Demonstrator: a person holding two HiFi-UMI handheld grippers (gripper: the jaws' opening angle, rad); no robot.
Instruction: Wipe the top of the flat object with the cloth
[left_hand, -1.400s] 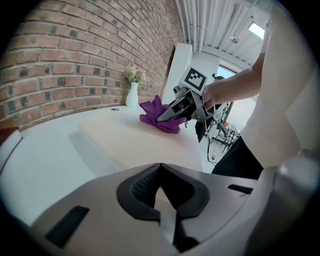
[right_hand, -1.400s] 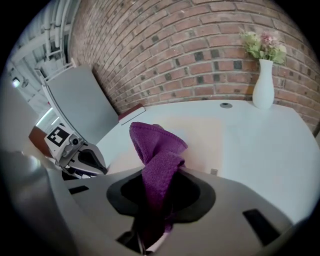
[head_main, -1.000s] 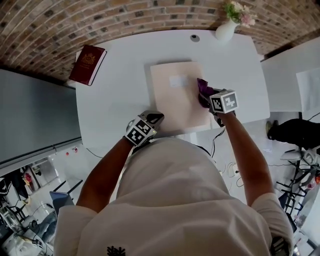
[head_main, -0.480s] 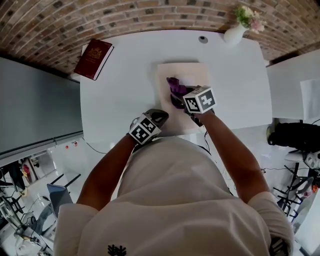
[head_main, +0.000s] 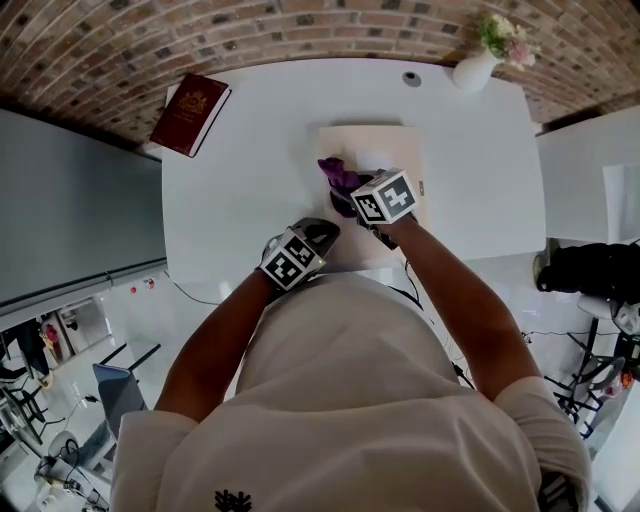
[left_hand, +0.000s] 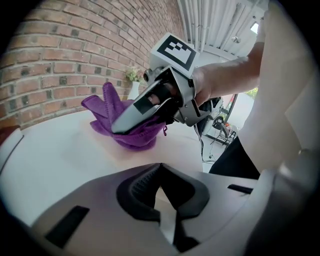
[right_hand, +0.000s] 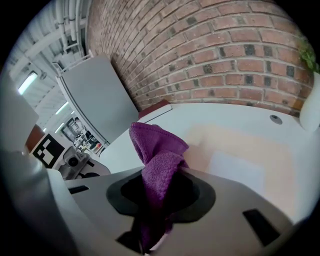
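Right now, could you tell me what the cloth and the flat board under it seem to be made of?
The cloth looks like purple microfibre or terry: soft folds, nubby looped weave. The board looks like matte beige card or thin wood; no grain shows to settle it.

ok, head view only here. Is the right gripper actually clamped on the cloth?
Observer: Yes. In its own view the right gripper is shut on a fold of the cloth.
Operator: Left jaws?
Observer: The left gripper is shut on a pale sliver, apparently the near edge of the board.
Operator: Cloth touching the board?
Observer: Yes. The left gripper view shows the bunch resting on it, under the right gripper.
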